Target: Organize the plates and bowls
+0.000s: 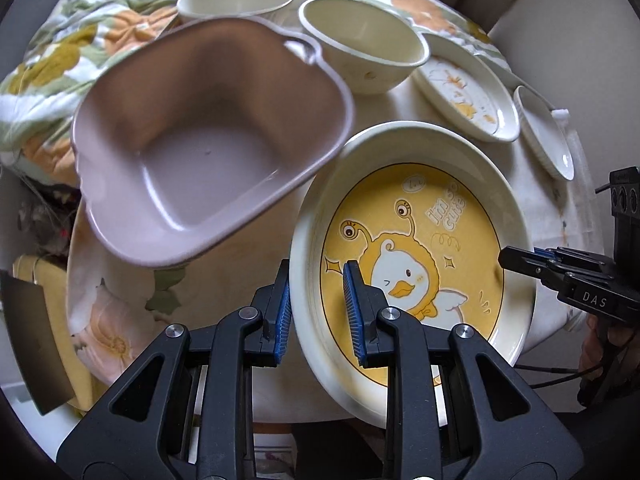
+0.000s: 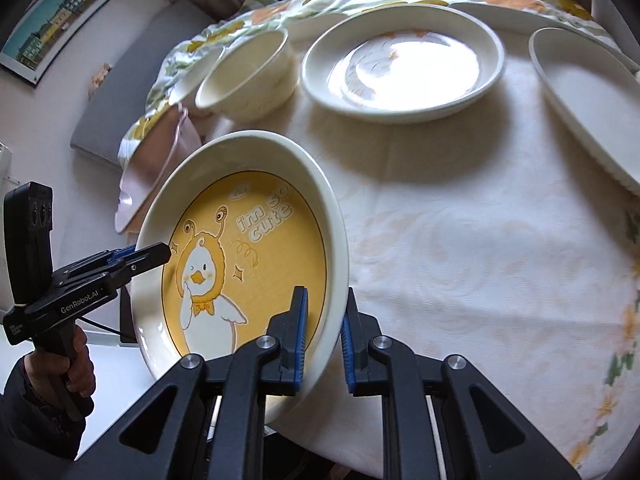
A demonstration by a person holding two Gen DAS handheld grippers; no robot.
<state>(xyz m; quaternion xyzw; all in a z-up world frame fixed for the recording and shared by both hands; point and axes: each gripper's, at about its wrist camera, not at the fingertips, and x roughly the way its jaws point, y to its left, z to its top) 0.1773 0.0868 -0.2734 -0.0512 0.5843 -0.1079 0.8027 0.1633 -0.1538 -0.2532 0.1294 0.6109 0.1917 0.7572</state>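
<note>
While both your grippers straddle opposite rims of the duck plate, it hangs tilted over the table's near edge. Left gripper jaws look spread, pads maybe not biting; right gripper looks clamped. Uneven grip could let it pivot, slide, or knock the pink bowl.

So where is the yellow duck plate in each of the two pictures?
Left wrist view: the duck plate sits lower right of centre, its rim between the left gripper fingers.
Right wrist view: it is lower left, its rim between the right gripper fingers.
Shared landmark: the cream bowl behind the plate.
</note>
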